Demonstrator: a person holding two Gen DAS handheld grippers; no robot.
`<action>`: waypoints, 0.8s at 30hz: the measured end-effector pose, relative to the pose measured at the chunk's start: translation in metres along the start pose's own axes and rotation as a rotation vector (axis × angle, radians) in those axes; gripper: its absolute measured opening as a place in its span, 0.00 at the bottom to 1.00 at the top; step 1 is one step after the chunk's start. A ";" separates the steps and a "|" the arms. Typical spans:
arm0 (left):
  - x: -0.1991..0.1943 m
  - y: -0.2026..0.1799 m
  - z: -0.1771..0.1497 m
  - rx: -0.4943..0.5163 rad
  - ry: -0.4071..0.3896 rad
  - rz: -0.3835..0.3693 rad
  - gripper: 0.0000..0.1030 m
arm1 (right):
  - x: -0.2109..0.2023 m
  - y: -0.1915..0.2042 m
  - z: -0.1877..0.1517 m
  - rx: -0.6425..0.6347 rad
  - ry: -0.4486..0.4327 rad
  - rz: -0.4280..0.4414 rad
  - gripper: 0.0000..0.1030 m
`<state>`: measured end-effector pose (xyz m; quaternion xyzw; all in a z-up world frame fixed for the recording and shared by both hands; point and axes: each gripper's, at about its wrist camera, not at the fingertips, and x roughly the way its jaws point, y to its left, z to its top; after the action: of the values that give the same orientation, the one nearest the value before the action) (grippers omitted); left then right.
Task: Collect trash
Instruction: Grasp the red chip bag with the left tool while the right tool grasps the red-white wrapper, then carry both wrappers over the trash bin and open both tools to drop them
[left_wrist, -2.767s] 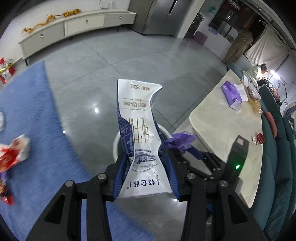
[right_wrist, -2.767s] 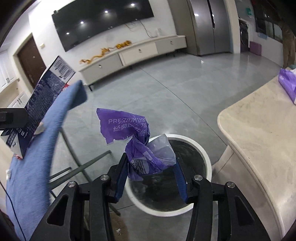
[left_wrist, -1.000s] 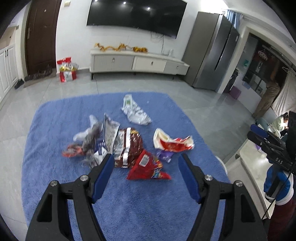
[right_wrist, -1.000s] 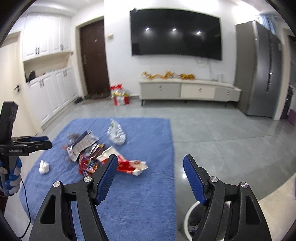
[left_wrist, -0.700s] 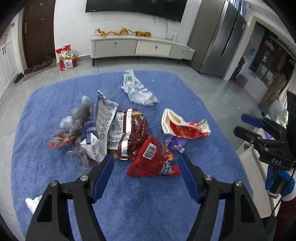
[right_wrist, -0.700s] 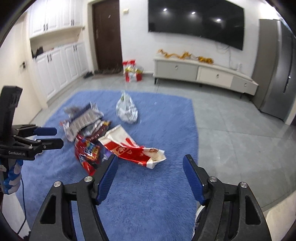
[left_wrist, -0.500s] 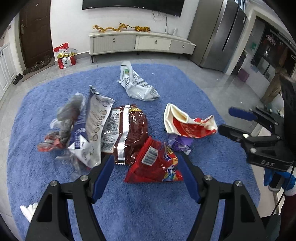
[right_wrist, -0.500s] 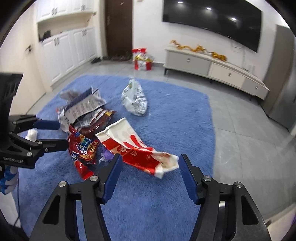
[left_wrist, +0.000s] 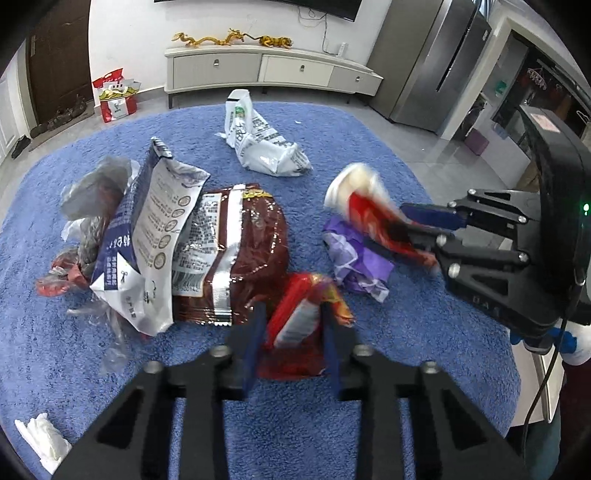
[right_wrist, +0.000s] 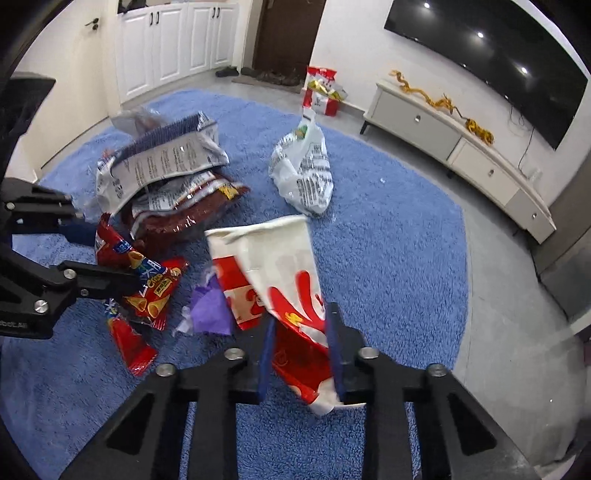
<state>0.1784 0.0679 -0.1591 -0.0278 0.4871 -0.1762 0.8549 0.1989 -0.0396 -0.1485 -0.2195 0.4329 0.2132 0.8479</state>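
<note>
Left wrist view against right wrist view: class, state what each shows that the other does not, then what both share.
Only the left wrist view shows the steel fridge and a white tissue at the rug's near corner. Only the right wrist view shows the white cupboards. Both show the blue rug, the white printed bag, the purple scrap, the left gripper shut on the red snack packet, and the right gripper shut on the red-and-white paper bag; both jaws have just been closing.

Red-and-white wrapper (left_wrist: 373, 210) motion-blurred; crumpled tissue (left_wrist: 42, 445) cut off at edge.
</note>
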 end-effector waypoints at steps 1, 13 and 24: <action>-0.001 -0.001 -0.001 0.000 -0.004 -0.005 0.20 | -0.003 0.000 -0.001 0.006 -0.010 -0.002 0.05; -0.055 -0.016 -0.017 0.019 -0.098 -0.011 0.13 | -0.061 0.000 -0.024 0.137 -0.140 0.047 0.04; -0.144 -0.048 -0.033 0.067 -0.260 0.078 0.13 | -0.167 0.011 -0.054 0.164 -0.341 0.053 0.04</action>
<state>0.0707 0.0746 -0.0474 -0.0028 0.3666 -0.1541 0.9175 0.0686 -0.0893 -0.0413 -0.0987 0.3045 0.2338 0.9181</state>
